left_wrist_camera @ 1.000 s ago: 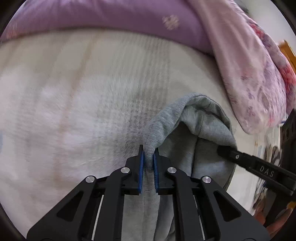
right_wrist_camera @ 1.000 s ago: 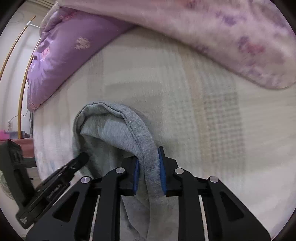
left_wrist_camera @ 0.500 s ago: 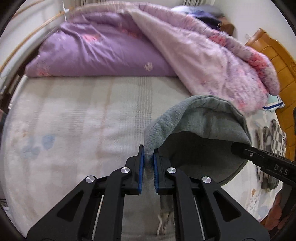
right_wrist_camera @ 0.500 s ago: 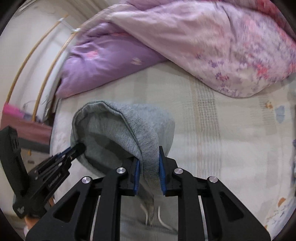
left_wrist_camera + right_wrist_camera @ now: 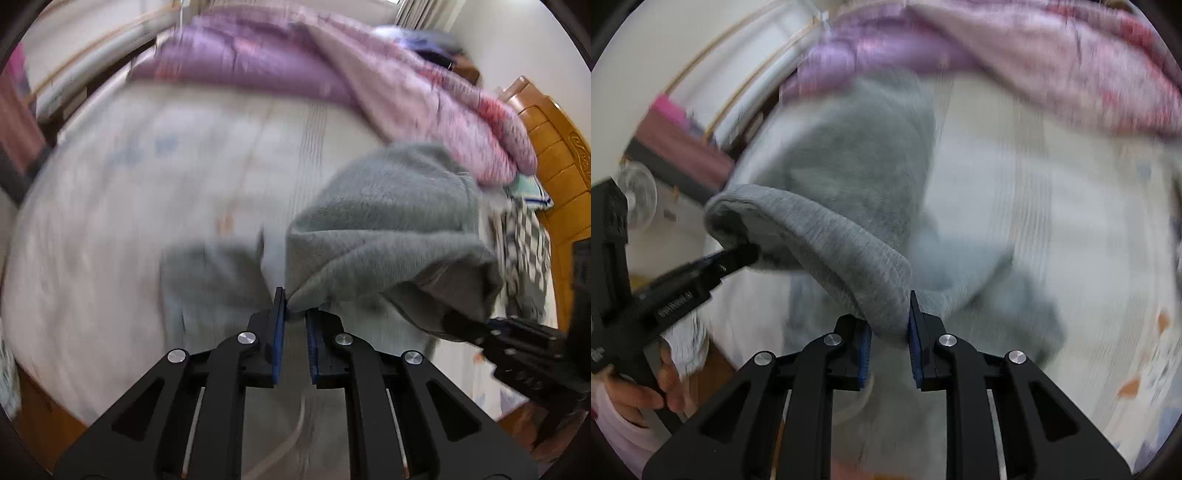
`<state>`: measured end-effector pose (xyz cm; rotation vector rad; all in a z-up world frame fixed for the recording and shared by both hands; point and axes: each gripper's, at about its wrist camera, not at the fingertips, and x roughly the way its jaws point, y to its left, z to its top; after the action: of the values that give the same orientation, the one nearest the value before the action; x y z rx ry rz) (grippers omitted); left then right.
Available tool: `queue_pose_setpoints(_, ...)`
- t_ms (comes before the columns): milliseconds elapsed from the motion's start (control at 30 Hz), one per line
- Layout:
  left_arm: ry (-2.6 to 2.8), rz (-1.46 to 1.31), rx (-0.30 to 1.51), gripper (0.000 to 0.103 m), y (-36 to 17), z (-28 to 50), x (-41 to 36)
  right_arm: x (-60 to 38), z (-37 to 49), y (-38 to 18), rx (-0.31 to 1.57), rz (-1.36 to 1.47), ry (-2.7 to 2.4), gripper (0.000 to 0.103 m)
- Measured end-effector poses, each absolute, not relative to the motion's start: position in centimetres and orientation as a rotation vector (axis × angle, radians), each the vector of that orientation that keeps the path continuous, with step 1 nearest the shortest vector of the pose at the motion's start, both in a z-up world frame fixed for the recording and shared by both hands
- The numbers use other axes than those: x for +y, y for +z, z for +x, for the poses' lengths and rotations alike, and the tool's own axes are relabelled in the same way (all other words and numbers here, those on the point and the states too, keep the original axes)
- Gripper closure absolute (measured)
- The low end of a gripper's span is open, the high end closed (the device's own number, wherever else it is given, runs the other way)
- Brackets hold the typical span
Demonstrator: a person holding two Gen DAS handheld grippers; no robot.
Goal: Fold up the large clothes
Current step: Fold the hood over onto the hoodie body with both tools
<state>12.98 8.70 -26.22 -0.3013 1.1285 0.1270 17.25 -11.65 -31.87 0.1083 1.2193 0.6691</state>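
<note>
I've got the grey hoodie (image 5: 388, 221) strung L-R between both claws, hem bowed, fleecy, rest drooping to the bed (image 5: 129, 184). L gripper (image 5: 294, 314) & R gripper (image 5: 889, 325) each nearly closed, pinching its edge.

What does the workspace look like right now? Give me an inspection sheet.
Surface: pale patterned bed sheet, blurred.
Job's things: grey fleece hooded garment, hood edge lifted off the bed between both grippers, the rest hanging below.
Clutter: purple and pink floral quilt heaped along the far edge; checked cloth by the headboard.
Grippers: left gripper shut on the hood edge; right gripper shut on it too.
Cables: nothing seen.
Surroundings: orange wooden headboard; white fan.
</note>
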Motion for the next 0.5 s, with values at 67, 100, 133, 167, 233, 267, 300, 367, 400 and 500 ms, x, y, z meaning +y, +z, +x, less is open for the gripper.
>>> queue_pose_setpoints(67, 0.147, -0.317, 1.186, 0.093, -28.7, 10.5, 8.5, -11.4, 14.5, -35.4, 1.318, 0.086, 0.678, 0.086)
queue_pose_setpoints(100, 0.162, -0.317, 1.205, 0.093, -30.2, 9.0, 8.3, -11.3, 13.3, -37.1, 1.357, 0.066, 0.678, 0.086)
queue_pose_setpoints(133, 0.155, -0.322, 1.231, 0.093, -31.8, 7.8, 8.1, -11.1, 11.9, -39.4, 1.412, 0.021, 0.666, 0.086)
queue_pose_setpoints(167, 0.150, -0.318, 1.276, 0.090, -33.5, 6.8, 7.8, -10.9, 10.9, -41.3, 1.455, -0.011, 0.657, 0.084)
queue_pose_setpoints(233, 0.153, -0.306, 1.356, 0.090, -36.1, 5.1, 7.5, -10.7, 9.4, -45.0, 1.567, -0.057, 0.626, 0.078)
queue_pose_setpoints(267, 0.147, -0.302, 1.423, 0.089, -37.7, 4.2, 7.3, -10.7, 8.9, -46.5, 1.628, -0.078, 0.607, 0.074)
queue_pose_setpoints(300, 0.146, -0.294, 1.474, 0.089, -38.5, 3.7, 7.2, -10.7, 8.6, -47.7, 1.694, -0.091, 0.587, 0.065)
queue_pose_setpoints(367, 0.133, -0.273, 1.550, 0.075, -38.9, 2.4, 7.1, -11.7, 8.3, -48.1, 1.767, -0.029, 0.569, 0.047)
queue_pose_setpoints(400, 0.133, -0.266, 1.548, 0.066, -38.3, 2.0, 7.3, -12.2, 8.3, -47.5, 1.768, 0.005, 0.570, 0.031)
queue_pose_setpoints(500, 0.116, -0.272, 1.486, 0.052, -35.4, 1.9, 8.1, -13.8, 9.5, -44.1, 1.699, 0.052, 0.558, 0.023)
